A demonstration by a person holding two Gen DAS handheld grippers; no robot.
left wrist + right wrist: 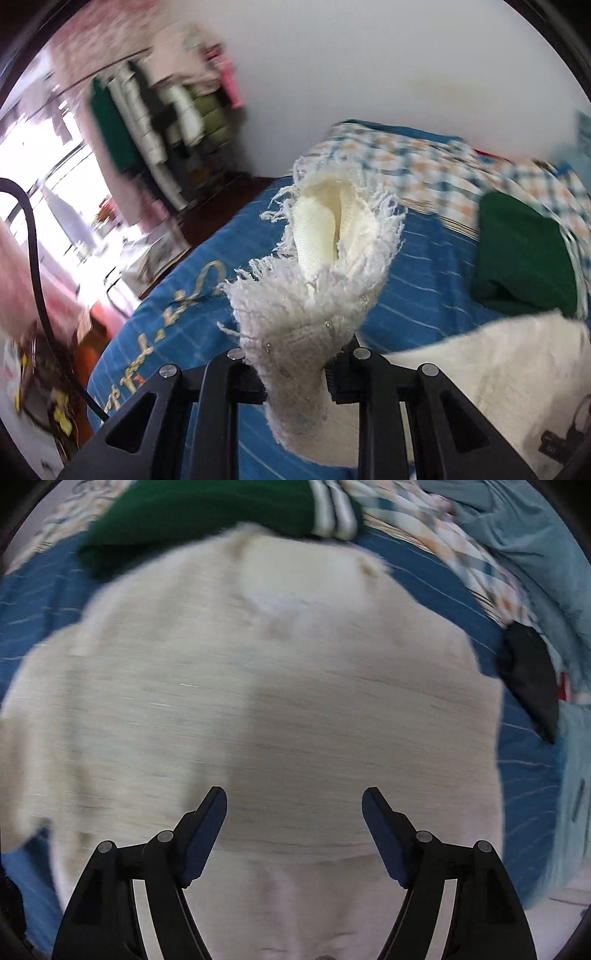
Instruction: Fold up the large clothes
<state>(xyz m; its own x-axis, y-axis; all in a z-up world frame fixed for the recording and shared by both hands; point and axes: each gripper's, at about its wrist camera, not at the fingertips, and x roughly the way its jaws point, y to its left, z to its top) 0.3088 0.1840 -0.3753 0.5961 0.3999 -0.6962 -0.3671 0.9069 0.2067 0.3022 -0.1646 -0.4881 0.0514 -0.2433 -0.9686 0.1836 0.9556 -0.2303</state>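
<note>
The left gripper had its black fingers pinched on a fringed end of the cream garment, a coarse knitted piece whose edge broke into loose white tassels; the cloth rose from between the pads, lifted clear of the bed, and opened at its top into a soft hollow, ribbed on the inside like a cuff. A few small shiny specks sat in the weave close to the pads. Beyond that raised end lay the bed, covered with a blue sheet crossed by thin pale stripes and some yellow lettering near its left edge, and farther back a checked blanket in blue, orange and white. A folded green garment rested toward the bed's right side, dense and smooth in texture. A rack of hanging clothes stood blurred beyond the bed's far left corner, and a black cable curved down the left of the view. The right gripper pointed steeply down with its fingers spread wide, nothing between them, above the broad body of the cream garment, which lay flat across the middle of the blue sheet, its surface streaked by blur. The green garment, with white-striped ribbing, touched its far edge, and a pale blue quilted cover was bunched along the bed's right side beside a dark cloth.
</note>
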